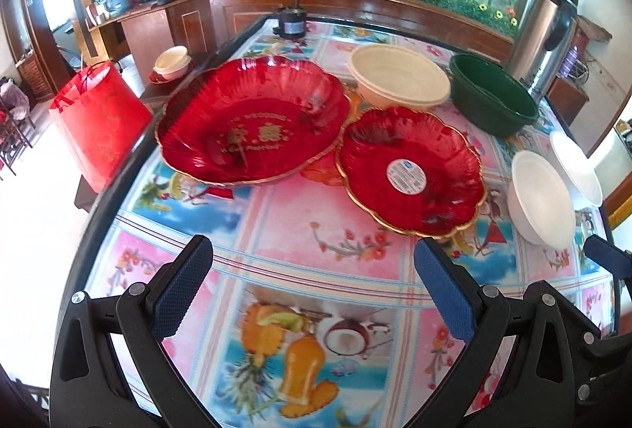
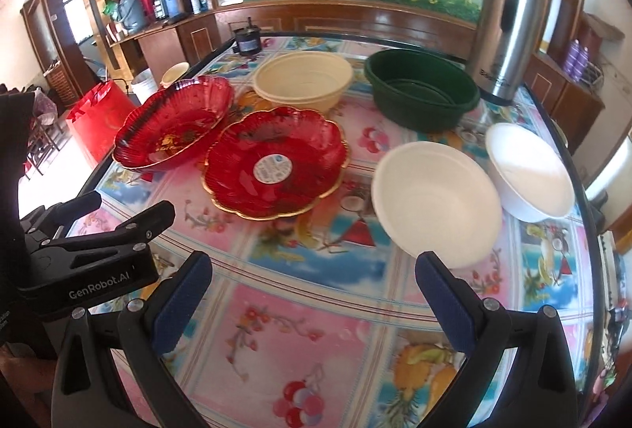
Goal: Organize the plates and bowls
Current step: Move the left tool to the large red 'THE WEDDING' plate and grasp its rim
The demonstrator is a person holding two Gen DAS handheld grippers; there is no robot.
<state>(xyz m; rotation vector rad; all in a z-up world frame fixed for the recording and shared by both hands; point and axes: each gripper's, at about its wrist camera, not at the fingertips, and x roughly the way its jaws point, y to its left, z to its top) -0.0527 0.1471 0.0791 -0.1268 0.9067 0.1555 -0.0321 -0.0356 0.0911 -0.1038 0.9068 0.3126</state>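
Item 1, my left gripper [image 1: 314, 282]: spread wide, nothing between its blue pads, hovering over the near part of the tabletop [image 1: 316, 214] with its fruit-and-flower printed cover.

Item 2, my right gripper [image 2: 314, 299]: also spread wide and empty, above the same cover; its right finger [image 2: 444, 303] sits just in front of the near white bowl.

Item 3, large red plate [image 1: 252, 120]: scalloped, gold-rimmed, gold lettering in its centre, at the left edge of the tabletop.

Item 4, small red plate [image 1: 410, 169]: same style, round white label in the middle, just right of the large one; I cannot tell whether their rims touch.

Item 5, cream bowl [image 1: 399, 76]: behind the small red plate, upright.

Item 6, green bowl [image 1: 491, 94]: right of the cream bowl, close beside it.

Item 7, near white bowl [image 2: 436, 199]: upright, on the right side of the tabletop.

Item 8, far white bowl [image 2: 529, 171]: just right of the near one, close to the tabletop's edge.

Item 9, steel flask [image 2: 503, 25]: standing behind the green bowl.

Item 10, small black device [image 1: 291, 22]: at the far edge.

Item 11, red bag [image 1: 98, 124]: off the tabletop, on the left.

Item 12, small cream cup [image 1: 172, 62]: on a red saucer on a side surface beyond the large plate.
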